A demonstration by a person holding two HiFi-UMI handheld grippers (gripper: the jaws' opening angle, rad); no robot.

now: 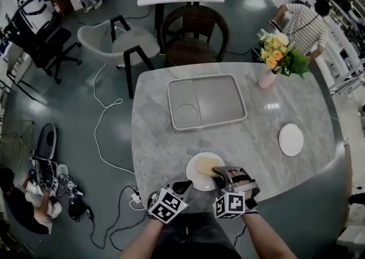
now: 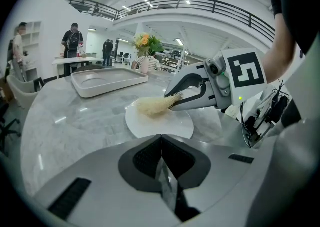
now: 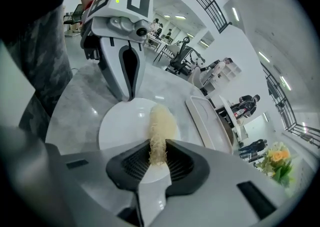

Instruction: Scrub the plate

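Grey marble table point(image 1: 165, 149): glossy round white plate point(image 1: 194, 179), its near rim hidden by the grippers. Right gripper point(image 3: 159, 158) clamps a pale-yellow fibrous scrubber point(image 3: 161, 123); left gripper point(image 2: 161, 143) has its jaws together.

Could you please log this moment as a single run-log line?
right gripper: shut on scrubber | scrubber: lying on plate | left gripper: shut, tips at plate rim

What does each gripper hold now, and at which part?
The right gripper clamps the yellow scrub sponge by its near end. The left gripper holds nothing: its jaws are shut, tips at the plate rim.
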